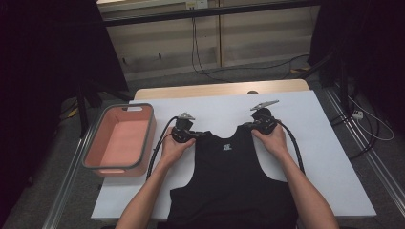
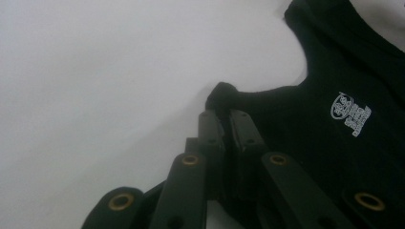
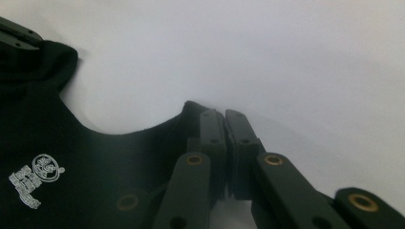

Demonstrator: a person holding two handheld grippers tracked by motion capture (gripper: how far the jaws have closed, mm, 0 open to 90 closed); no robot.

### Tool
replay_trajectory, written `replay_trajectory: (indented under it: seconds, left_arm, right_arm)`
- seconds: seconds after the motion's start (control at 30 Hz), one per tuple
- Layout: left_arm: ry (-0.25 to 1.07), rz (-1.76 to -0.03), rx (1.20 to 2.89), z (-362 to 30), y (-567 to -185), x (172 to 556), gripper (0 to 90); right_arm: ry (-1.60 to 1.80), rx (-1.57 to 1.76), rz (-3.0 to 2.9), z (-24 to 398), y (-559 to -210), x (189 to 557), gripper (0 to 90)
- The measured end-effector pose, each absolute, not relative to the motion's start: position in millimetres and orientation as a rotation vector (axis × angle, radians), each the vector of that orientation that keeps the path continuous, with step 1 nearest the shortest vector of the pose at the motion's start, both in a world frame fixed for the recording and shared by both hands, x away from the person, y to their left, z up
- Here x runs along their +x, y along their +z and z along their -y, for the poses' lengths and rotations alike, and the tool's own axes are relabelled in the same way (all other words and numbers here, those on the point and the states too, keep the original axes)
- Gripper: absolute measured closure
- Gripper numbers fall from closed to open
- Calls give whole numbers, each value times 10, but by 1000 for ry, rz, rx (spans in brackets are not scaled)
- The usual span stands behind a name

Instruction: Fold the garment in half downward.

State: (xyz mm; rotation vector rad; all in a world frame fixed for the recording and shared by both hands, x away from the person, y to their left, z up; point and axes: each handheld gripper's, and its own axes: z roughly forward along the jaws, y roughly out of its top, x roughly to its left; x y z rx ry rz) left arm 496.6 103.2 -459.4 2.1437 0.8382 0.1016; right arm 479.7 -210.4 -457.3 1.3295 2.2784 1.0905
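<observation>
A black sleeveless top (image 1: 234,176) with a small white logo (image 1: 227,147) lies flat on the white table (image 1: 320,143), neck away from the person. My left gripper (image 1: 199,135) is shut on the top's left shoulder strap (image 2: 222,93); in the left gripper view the jaws (image 2: 224,114) pinch the strap's end. My right gripper (image 1: 248,126) is shut on the right shoulder strap (image 3: 191,112), with its jaws (image 3: 223,114) closed together over the fabric's tip. Both straps rest low on the table. The left gripper's jaw tip (image 3: 16,33) peeks in at the upper left of the right gripper view.
A pink bin (image 1: 95,138) with a grey rim stands empty at the table's left edge. White table surface stretches beyond the top's neck and to its right. Cables trail from both grippers back along the forearms.
</observation>
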Motion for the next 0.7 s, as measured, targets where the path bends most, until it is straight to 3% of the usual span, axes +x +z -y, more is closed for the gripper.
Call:
replay_trajectory:
  seconds: [0.37, 0.7]
  left_arm:
    - [69, -861, 2006, -1245, -4399, 5021, 849]
    - [117, -831, 1957, -1294, -4164, 5051, 851]
  right_arm:
    - [1240, 1343, -2199, 2200, -4463, 4793, 873]
    - [1343, 1303, -2139, 2227, -4227, 4808, 874]
